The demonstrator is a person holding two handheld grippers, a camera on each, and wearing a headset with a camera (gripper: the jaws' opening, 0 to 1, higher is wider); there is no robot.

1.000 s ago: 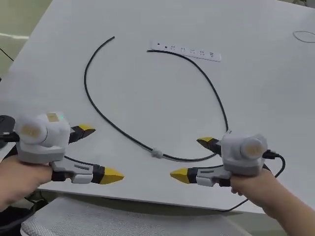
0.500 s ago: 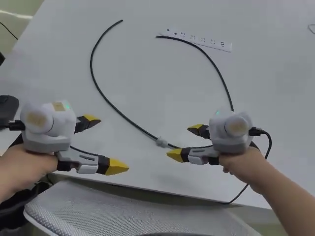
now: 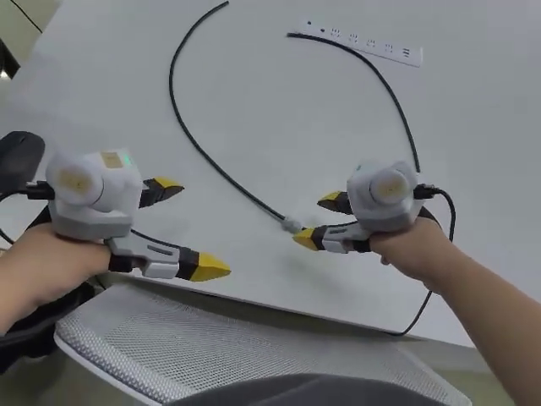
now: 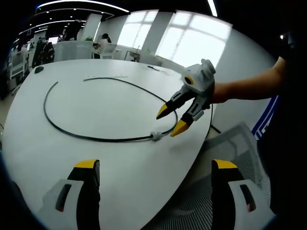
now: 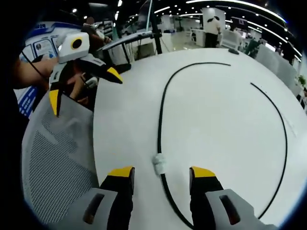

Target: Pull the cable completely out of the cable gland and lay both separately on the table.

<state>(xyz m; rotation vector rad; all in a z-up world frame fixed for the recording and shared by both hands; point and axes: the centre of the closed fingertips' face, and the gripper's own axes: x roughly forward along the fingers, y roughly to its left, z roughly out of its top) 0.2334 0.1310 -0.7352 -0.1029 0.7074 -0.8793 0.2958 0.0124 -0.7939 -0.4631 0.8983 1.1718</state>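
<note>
White table [image 3: 279, 127] spreads wide, mesh chair [image 3: 254, 355] at its near edge. The black cable [image 3: 172, 80] loops across, one end by the power strip [image 3: 363, 42]. Left gripper [image 3: 196, 228] hangs wide open, well aside. Right gripper [image 3: 313, 220], jaws apart, flanks the cable beside the small cable gland [image 5: 159, 164] threaded on it.

Cable [image 3: 172, 80] stretch behind right gripper [image 3: 313, 220]

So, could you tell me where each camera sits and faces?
Head view: headset, looking down at the table; left hand with left gripper, right hand with right gripper.
Left gripper view: on that gripper, facing the right gripper; own jaws below.
Right gripper view: on that gripper, facing the cable gland; own jaws below.
All share the cable and cable gland.
</note>
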